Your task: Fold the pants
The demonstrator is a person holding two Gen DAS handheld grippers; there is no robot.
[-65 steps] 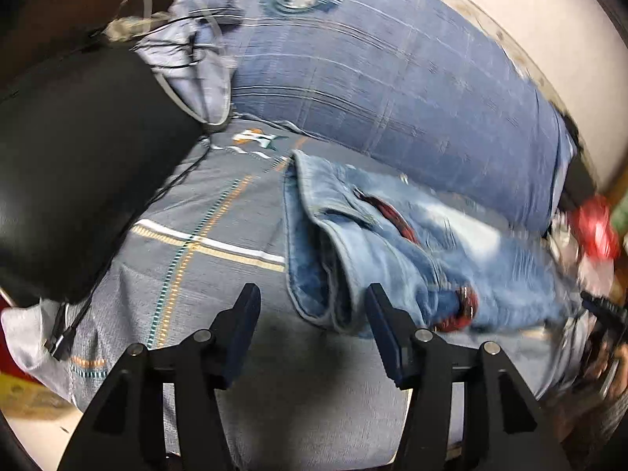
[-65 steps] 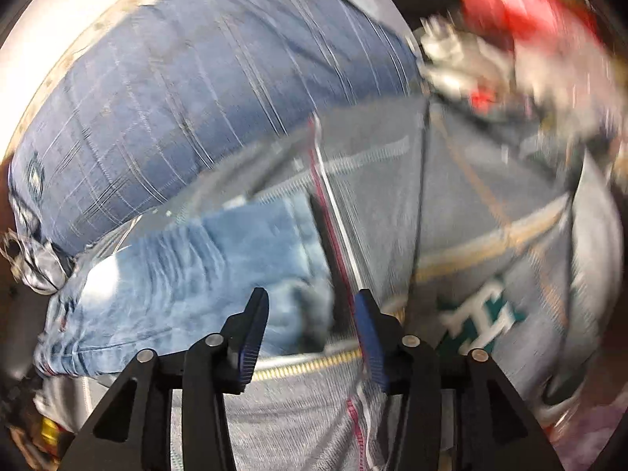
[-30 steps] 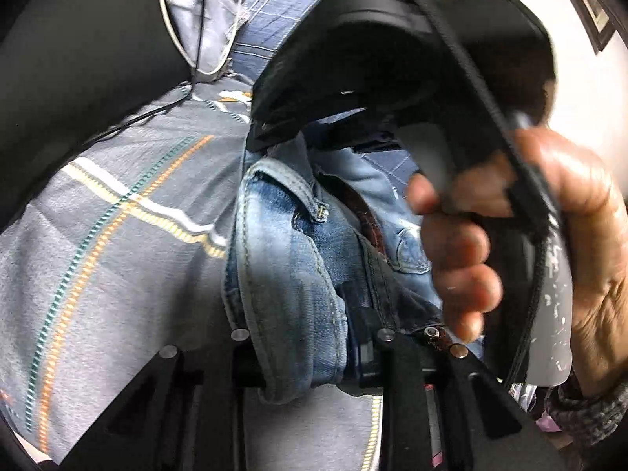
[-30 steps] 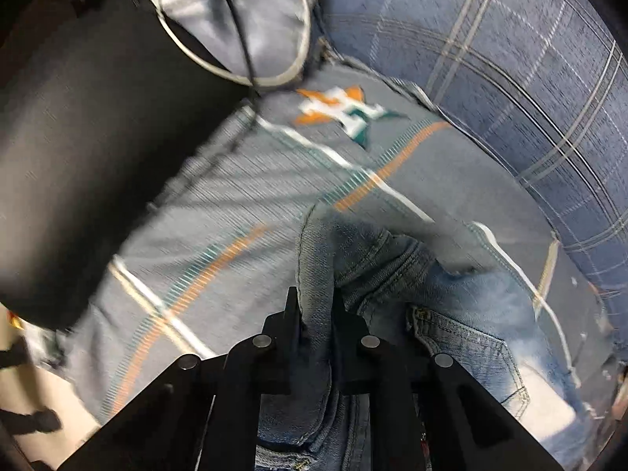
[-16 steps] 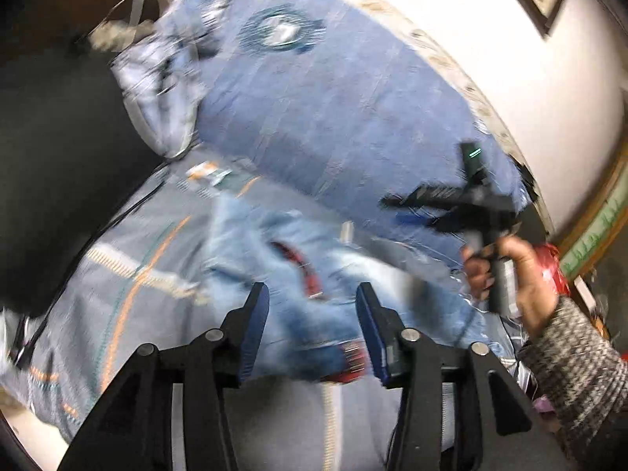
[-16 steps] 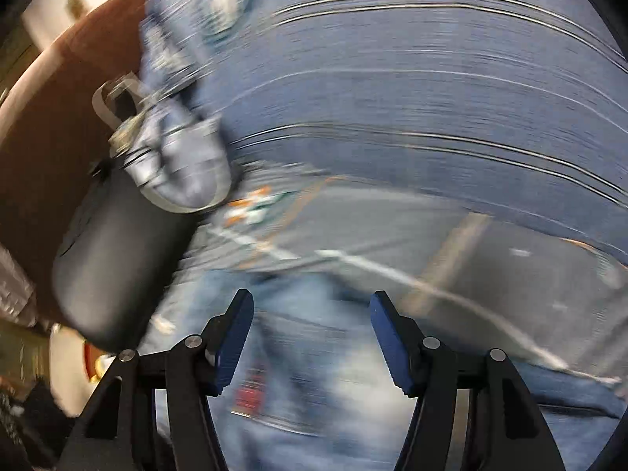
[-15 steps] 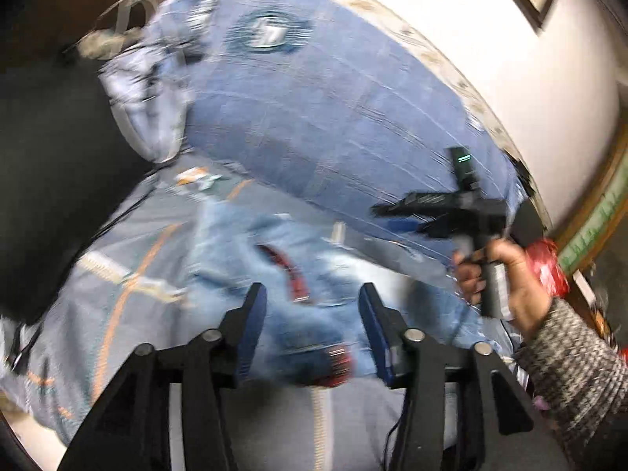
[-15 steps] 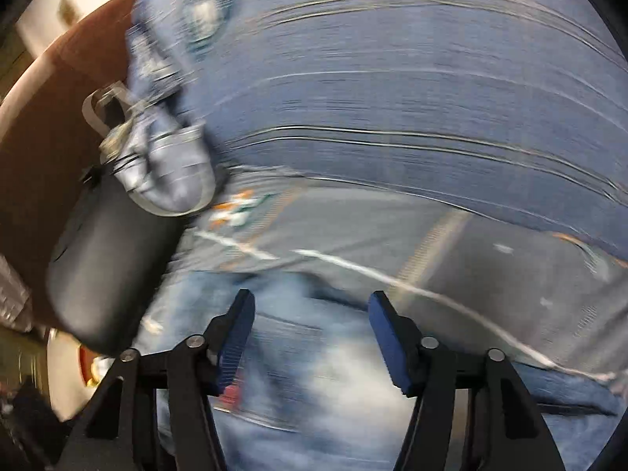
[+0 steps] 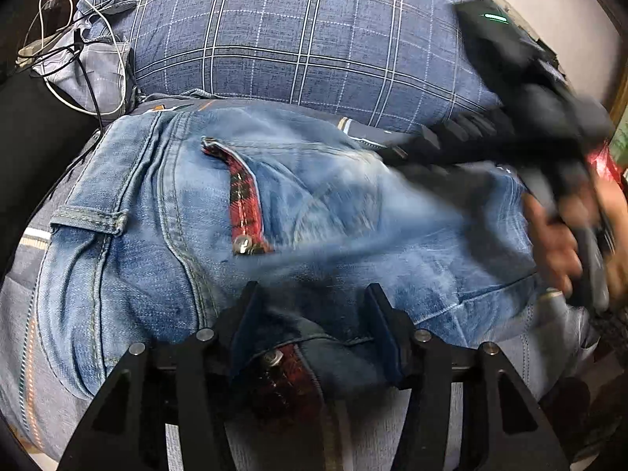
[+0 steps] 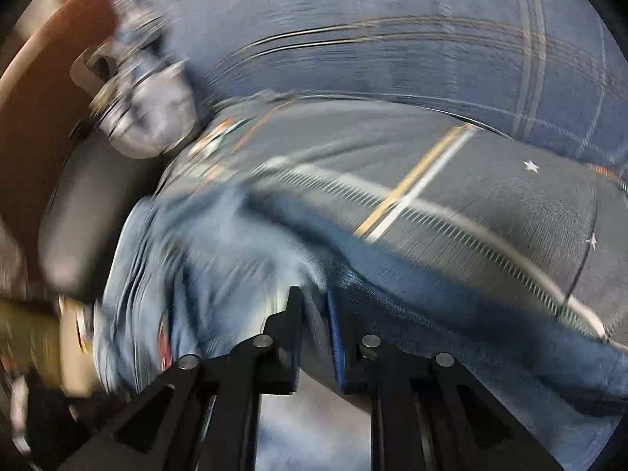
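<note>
Light blue jeans with a red plaid pocket trim lie across a grey striped bedsheet. My left gripper is open, low over the near edge of the jeans, with denim between its fingers. My right gripper is shut on a fold of the jeans; this view is blurred by motion. In the left wrist view the right gripper and the hand holding it show blurred over the right part of the jeans.
A large blue plaid pillow lies behind the jeans. A grey cloth with white and black cables sits at the back left beside a black cushion. A brown headboard stands at the left.
Both grippers were open above the bed half a second ago. The left has dropped low onto the jeans. The right has come down and shut on a fold of the jeans.
</note>
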